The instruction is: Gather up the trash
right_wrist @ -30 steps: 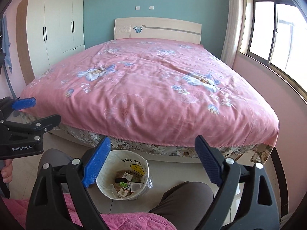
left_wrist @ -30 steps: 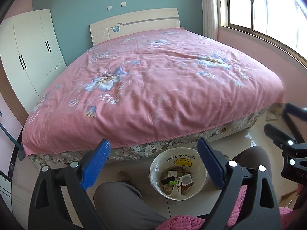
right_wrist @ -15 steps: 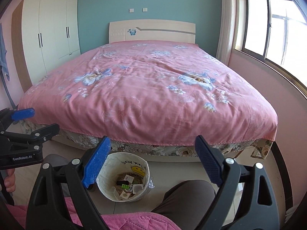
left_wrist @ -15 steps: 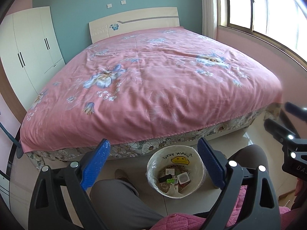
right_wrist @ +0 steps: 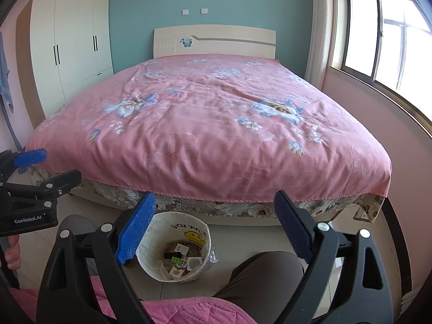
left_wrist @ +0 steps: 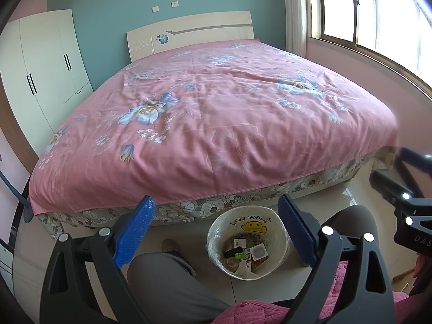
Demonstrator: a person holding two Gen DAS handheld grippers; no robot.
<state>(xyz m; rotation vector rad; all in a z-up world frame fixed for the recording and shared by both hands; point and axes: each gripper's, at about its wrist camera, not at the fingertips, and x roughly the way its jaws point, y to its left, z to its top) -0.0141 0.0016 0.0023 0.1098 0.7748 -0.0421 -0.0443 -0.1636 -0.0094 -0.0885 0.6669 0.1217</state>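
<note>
Left gripper (left_wrist: 216, 226) held with its blue-padded fingers (left_wrist: 134, 233) spread wide and nothing between them; right gripper (right_wrist: 214, 224) likewise wide apart and empty. Both are raised above the floor, facing a bed (left_wrist: 216, 124) covered by a pink flowered spread. The bin (left_wrist: 247, 241), white with a clear liner and a yellow smiley face on its inner wall, stands on the tiled floor (left_wrist: 334, 197) just beside the foot of the bed, between the person's knees (left_wrist: 167, 278); in the right wrist view the same bin (right_wrist: 176, 245) lies below and between the fingers, nearer the left finger. Trash (left_wrist: 244, 255) sits inside the bin: a small white cup, a black piece, a green strip and paper wrappers. The right gripper shows at the right edge of the left wrist view; the left gripper shows at the left edge of the right wrist view. A white wardrobe (right_wrist: 73, 51) stands left of the headboard; a window (right_wrist: 383, 43) lies to the right.
</note>
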